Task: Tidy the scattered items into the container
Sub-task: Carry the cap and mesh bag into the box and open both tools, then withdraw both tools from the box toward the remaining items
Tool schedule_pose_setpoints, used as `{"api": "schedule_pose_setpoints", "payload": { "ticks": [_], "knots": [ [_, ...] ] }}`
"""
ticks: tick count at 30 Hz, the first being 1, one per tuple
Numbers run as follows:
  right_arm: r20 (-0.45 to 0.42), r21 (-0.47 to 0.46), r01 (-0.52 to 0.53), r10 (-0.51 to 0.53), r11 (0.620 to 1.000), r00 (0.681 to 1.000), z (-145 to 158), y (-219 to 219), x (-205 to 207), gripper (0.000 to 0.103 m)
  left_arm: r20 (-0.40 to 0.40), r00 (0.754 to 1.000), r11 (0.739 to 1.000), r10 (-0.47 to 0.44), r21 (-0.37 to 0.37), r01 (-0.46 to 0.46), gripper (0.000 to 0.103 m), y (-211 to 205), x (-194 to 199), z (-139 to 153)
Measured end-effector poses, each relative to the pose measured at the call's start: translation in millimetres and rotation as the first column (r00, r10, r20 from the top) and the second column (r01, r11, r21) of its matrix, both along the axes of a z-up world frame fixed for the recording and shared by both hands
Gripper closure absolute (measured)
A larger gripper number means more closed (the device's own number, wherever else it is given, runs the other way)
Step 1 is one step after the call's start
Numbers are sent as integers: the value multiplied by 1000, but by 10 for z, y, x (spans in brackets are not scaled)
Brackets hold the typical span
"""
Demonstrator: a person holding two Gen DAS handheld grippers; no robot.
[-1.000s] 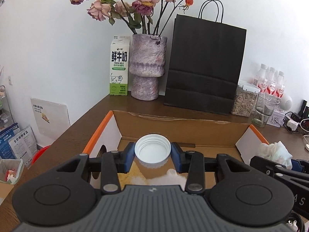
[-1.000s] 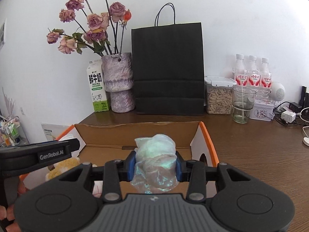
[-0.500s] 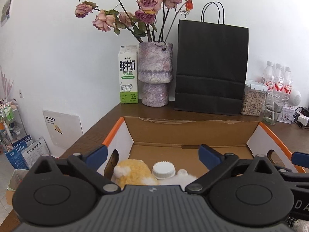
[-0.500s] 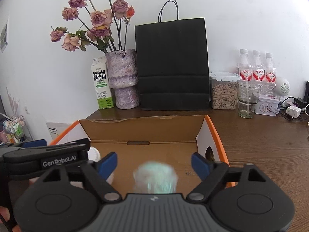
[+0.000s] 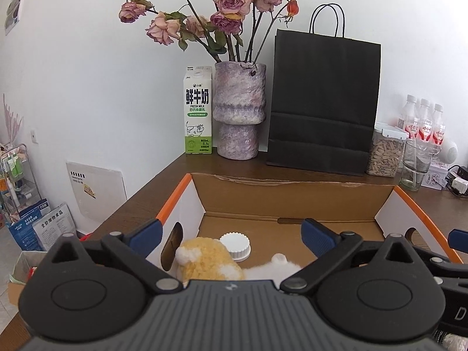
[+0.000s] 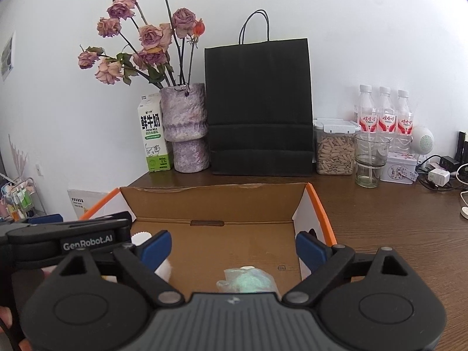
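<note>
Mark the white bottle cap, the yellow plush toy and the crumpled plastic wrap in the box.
white bottle cap [image 5: 235, 245], left wrist view, on its flat top.
yellow plush toy [image 5: 204, 259], left wrist view, on its fuzzy yellow body.
crumpled plastic wrap [image 6: 248, 281], right wrist view, on its greenish middle.

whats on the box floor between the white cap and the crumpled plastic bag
Bare cardboard, as far as shows. In the right wrist view the box floor between the white cap and the crumpled plastic bag holds nothing else, though the left gripper hides part.
</note>
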State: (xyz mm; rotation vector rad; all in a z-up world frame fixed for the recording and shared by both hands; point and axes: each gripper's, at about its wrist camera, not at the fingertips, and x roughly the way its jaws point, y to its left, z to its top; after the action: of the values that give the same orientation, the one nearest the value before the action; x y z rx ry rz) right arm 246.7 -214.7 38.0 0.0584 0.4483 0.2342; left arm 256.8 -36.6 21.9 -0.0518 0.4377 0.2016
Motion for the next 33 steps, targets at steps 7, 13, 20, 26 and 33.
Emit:
{"api": "schedule_pose_setpoints", "payload": {
  "ticks": [7,13,20,26,33],
  "knots": [
    [12,-3,8,-8,1000,1000,17,-6,-39,11,5,1000,1000,-3,-2,3,0,7,-30,12],
    [30,-3,7,-7,1000,1000,45,-14,-117,11,28,1000,1000,-15,-15,15,0,37,-105,5],
    [79,-10,2,-1,1000,997,93,-32,-289,11,76,997,1000,-9,-23,11,0,106,-323,26],
    [127,-20,-2,5,1000,992,249,-68,-542,11,98,995,999,3,-33,1,0,241,-572,177],
    [104,-52,5,1,999,995,208,-191,-842,11,95,995,1000,7,-15,-5,0,350,-892,241]
  ]
}}
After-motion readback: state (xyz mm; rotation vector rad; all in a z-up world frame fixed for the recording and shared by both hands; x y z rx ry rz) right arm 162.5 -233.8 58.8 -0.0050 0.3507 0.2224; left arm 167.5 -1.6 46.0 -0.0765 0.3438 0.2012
